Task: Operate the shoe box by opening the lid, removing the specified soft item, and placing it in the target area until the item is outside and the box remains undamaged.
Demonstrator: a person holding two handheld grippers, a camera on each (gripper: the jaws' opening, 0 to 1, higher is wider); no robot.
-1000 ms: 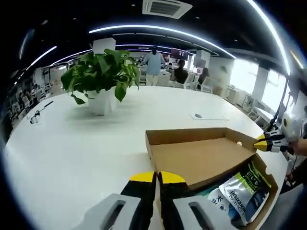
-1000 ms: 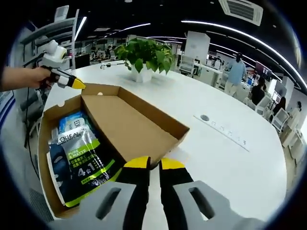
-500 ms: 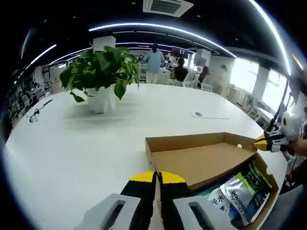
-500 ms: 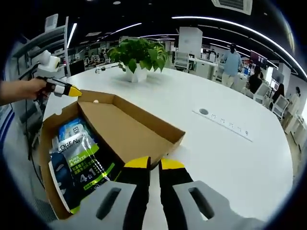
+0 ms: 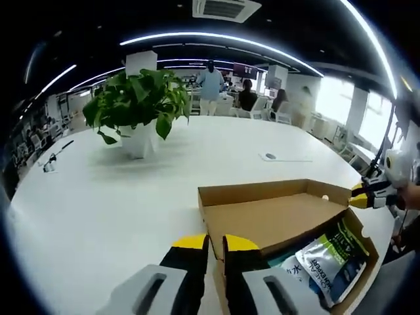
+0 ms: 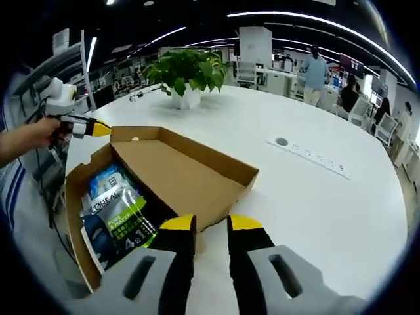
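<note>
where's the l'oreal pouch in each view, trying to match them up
Left gripper view: pouch at lower right, inside the open shoe box.
Right gripper view: pouch at lower left, inside the same box.
Shared landmark: potted plant on the white table beyond the box.

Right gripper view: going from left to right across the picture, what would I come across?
Other gripper held in a person's hand → soft pouch in the open box → raised cardboard lid → white table with its round port → strip of sockets.
</note>
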